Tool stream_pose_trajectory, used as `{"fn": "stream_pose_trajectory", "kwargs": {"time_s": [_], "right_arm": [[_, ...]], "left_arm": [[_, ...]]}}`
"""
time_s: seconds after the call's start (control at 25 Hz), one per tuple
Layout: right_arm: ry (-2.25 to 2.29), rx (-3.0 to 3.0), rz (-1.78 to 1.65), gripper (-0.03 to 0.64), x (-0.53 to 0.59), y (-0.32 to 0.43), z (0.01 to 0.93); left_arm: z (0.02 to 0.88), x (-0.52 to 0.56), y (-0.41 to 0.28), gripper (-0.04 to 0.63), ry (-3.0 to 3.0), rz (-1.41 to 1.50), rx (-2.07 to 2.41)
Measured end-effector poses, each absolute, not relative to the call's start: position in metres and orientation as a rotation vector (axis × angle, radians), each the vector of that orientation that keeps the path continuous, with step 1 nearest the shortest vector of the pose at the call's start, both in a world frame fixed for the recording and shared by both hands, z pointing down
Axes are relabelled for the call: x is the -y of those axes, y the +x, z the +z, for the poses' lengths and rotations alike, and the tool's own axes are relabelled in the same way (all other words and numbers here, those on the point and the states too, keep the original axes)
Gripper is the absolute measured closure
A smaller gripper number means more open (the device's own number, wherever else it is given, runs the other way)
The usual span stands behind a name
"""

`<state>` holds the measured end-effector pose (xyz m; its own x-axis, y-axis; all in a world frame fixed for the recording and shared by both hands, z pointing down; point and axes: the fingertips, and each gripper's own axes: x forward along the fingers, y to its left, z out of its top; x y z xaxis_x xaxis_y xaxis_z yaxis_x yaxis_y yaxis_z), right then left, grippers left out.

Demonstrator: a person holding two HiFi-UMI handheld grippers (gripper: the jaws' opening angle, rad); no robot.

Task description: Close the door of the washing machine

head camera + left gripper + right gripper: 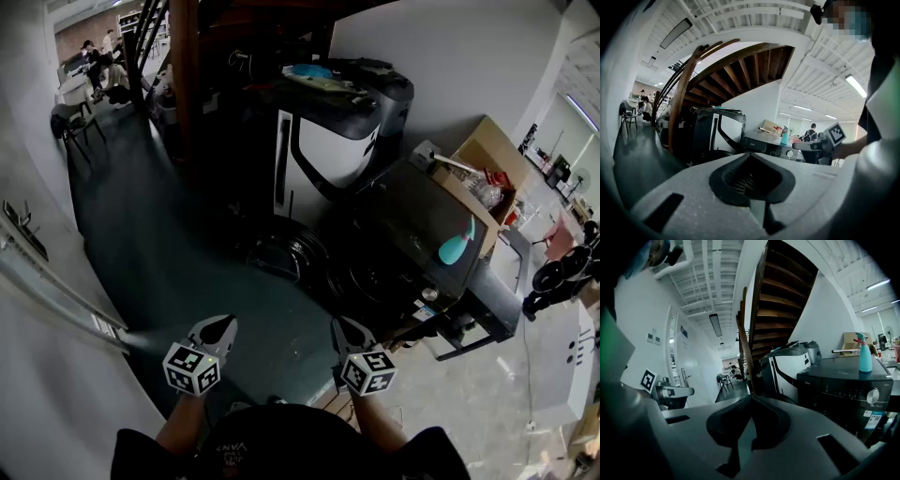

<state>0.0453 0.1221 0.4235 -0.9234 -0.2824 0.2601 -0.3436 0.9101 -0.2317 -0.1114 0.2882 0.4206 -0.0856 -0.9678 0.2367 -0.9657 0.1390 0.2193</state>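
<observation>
The dark front-loading washing machine (pixel 427 220) stands right of centre, and its round door (pixel 281 255) hangs open to the left of the drum opening (pixel 367 274). A teal spray bottle (pixel 457 246) rests on its top. My left gripper (pixel 225 324) and right gripper (pixel 339 324) are held side by side low in the head view. Both are shut and empty, a good way short of the door. In the left gripper view the shut left gripper (pixel 750 154) points toward the machine (pixel 769 144). In the right gripper view the machine (pixel 848 383) lies right of the shut right gripper (pixel 751 397).
A black-and-white appliance (pixel 328 141) stands behind the washer, beside a wooden stair post (pixel 183 75). An open cardboard box (pixel 483 173) sits at the back right. A white wall with a rail (pixel 47 281) runs along the left. A chair (pixel 75 117) and people are far down the dark floor.
</observation>
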Motion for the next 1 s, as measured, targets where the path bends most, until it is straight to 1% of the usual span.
{"fn": "stream_pose_trajectory", "kwargs": {"time_s": [0.36,0.4,0.44,0.48,0.6,0.72,0.76,1.0], "right_arm": [[0.434,2.936,0.514,0.615,-0.102,0.049,0.426],[0.438,2.934,0.535,0.583,-0.1,0.049,0.428],[0.438,2.932,0.549,0.544,-0.098,0.048,0.43],[0.435,2.927,0.552,0.517,-0.097,0.046,0.432],[0.439,2.91,0.545,0.45,-0.093,0.039,0.44],[0.492,2.901,0.563,0.401,-0.083,0.028,0.444],[0.512,2.896,0.57,0.396,-0.08,0.022,0.445],[0.632,2.856,0.617,0.396,-0.066,-0.026,0.447]], "left_arm": [[0.435,-0.27,-0.093,0.586,1.843,-0.056,2.127],[0.437,-0.267,-0.092,0.537,1.846,-0.055,2.111],[0.44,-0.264,-0.091,0.463,1.849,-0.057,2.092],[0.443,-0.261,-0.091,0.424,1.852,-0.06,2.073],[0.452,-0.249,-0.103,0.348,1.858,-0.056,2.034],[0.462,-0.235,-0.12,0.327,1.874,-0.055,1.99],[0.464,-0.23,-0.127,0.327,1.883,-0.054,1.969],[0.471,-0.209,-0.194,0.327,1.914,-0.03,1.885]]}}
